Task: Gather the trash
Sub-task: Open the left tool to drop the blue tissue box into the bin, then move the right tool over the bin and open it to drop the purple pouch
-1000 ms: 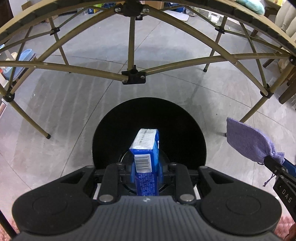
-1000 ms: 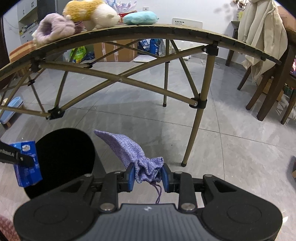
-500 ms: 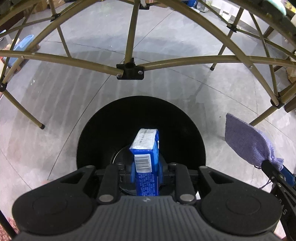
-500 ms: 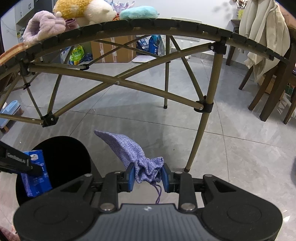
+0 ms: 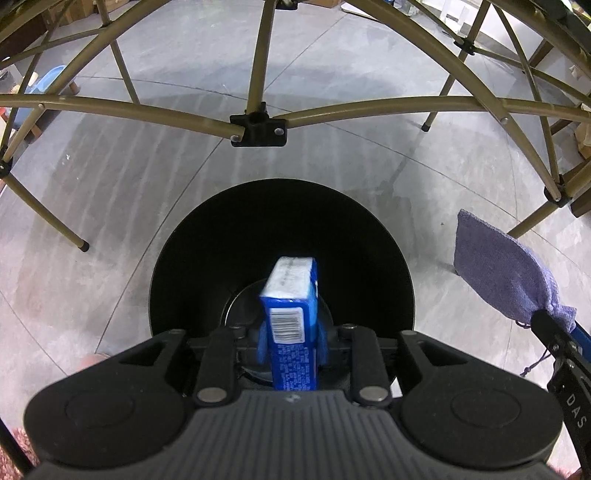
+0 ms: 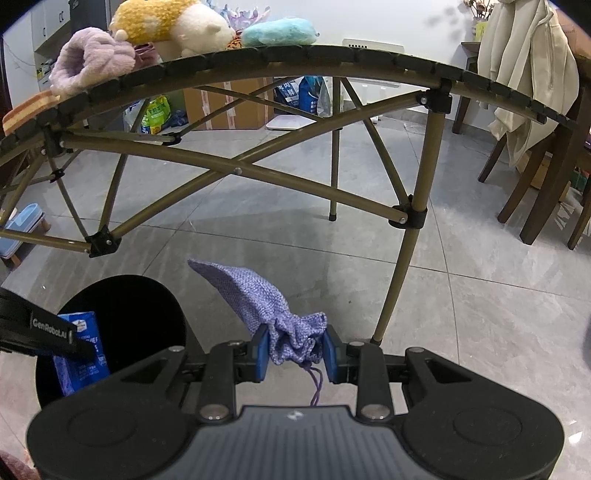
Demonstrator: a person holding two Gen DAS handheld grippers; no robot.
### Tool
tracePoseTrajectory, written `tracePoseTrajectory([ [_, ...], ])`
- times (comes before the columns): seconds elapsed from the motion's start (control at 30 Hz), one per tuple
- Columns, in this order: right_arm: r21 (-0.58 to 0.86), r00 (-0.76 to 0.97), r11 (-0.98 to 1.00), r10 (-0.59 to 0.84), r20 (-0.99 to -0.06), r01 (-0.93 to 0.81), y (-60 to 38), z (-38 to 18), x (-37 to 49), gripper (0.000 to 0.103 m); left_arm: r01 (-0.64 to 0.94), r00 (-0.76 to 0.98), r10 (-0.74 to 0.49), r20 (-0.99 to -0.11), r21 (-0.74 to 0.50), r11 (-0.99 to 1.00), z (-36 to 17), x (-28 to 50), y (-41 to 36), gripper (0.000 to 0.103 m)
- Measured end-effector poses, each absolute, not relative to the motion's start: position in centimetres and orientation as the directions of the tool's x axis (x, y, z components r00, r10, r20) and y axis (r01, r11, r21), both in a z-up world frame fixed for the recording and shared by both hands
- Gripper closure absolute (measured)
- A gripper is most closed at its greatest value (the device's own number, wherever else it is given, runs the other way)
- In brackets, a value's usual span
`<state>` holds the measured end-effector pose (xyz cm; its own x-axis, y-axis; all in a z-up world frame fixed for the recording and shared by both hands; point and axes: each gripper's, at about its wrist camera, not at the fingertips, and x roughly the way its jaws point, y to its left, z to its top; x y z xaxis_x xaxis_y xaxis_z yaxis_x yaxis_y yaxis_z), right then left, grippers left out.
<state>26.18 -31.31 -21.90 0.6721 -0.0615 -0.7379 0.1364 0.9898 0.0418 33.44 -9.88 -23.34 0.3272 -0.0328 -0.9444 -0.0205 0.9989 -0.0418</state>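
Left gripper [image 5: 291, 341]: points steeply down over the bin; its jaws are opening, and the blue pads look blurred and just off the sides of the carton between them.
Carton [image 5: 291, 325]: blue, barcode label facing the camera, white top end; it stands between the left pads, straight above the bin's dark mouth.
Bin [image 5: 184, 280]: round, black, on the grey tiled floor directly beneath the left gripper.
Right gripper [image 6: 295, 354]: nearly closed, blue pads pinching the gathered neck of the pouch.
Pouch [image 6: 255, 295]: purple knitted cloth with a drawstring dangling; its body sticks up and leftward from the pads, held beside the bin, not over it.
Table [image 6: 332, 59]: folding, olive crossed legs, just beyond the bin.
Plush toys [image 6: 173, 22]: yellow-white, purple and teal, on the tabletop.
Chair [image 6: 535, 177]: dark wood, at far right, a pale coat draped over it.
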Motion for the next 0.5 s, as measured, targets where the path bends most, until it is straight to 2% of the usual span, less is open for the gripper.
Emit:
tracePoseTrajectory([
  [0.03,0.041,0.672,0.990,-0.062,-0.738,0.137,-31.28,-21.90,26.18,0.075,-0.017,0.329,-0.037,-0.944,-0.045,0.999,-23.27,33.37,-9.88,0.057],
  [0.07,0.040,0.671,0.990,-0.064,-0.739,0.138,-31.22,-21.92,26.19,0.075,-0.019,0.333,-0.036,-0.942,-0.045,0.999,-23.17,33.29,-9.85,0.027],
  [0.1,0.038,0.671,0.990,-0.065,-0.739,0.138,-31.21,-21.92,26.19,0.075,-0.028,0.340,-0.027,-0.940,-0.039,0.999,-23.06,33.25,-9.81,0.005],
  [0.13,0.037,0.671,0.990,-0.065,-0.739,0.137,-31.20,-21.91,26.17,0.075,-0.039,0.349,-0.015,-0.937,-0.031,0.999,-22.88,33.17,-9.72,0.000],
  [0.5,0.034,0.672,0.990,-0.066,-0.737,0.134,-31.09,-21.84,26.01,0.075,-0.054,0.353,-0.005,-0.935,-0.026,0.998,-22.52,33.17,-9.34,0.000],
])
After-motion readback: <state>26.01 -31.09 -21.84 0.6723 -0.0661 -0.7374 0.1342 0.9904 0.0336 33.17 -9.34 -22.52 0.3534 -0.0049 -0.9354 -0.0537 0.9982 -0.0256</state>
